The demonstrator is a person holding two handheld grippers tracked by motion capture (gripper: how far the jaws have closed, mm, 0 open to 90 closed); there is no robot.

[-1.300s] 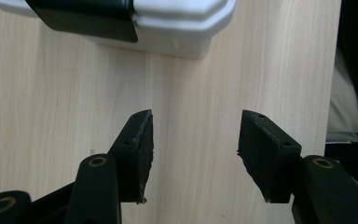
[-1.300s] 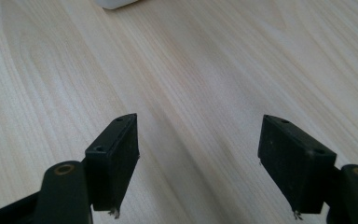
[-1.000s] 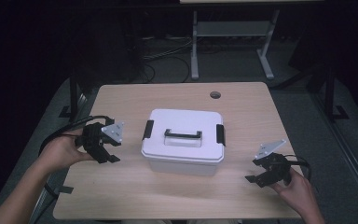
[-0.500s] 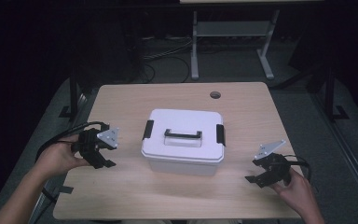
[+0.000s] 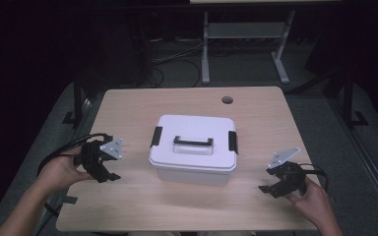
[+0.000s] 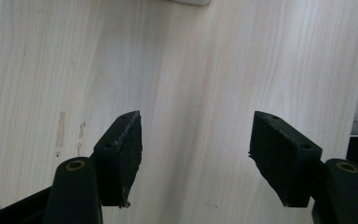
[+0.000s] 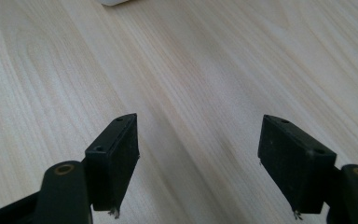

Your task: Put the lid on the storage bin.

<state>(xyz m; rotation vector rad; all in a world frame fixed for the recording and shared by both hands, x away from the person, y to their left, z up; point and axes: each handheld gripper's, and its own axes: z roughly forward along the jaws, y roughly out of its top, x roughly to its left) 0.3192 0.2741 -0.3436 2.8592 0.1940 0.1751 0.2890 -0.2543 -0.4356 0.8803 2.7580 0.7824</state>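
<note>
Two grippers flank white lidded box (image 5: 193, 147) on table (image 5: 128, 108): left gripper (image 5: 109, 175) and right gripper (image 5: 268, 191), jaws spread, empty, seemingly just above wood

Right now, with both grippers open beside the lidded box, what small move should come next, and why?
Probably bring the left gripper in toward the black side latch of the white storage box. Both latches look shut, the lid is on, and the right gripper also holds nothing.

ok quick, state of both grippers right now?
Left gripper: open, empty, over bare table.
Right gripper: open, empty, off to the side of the white box.
</note>
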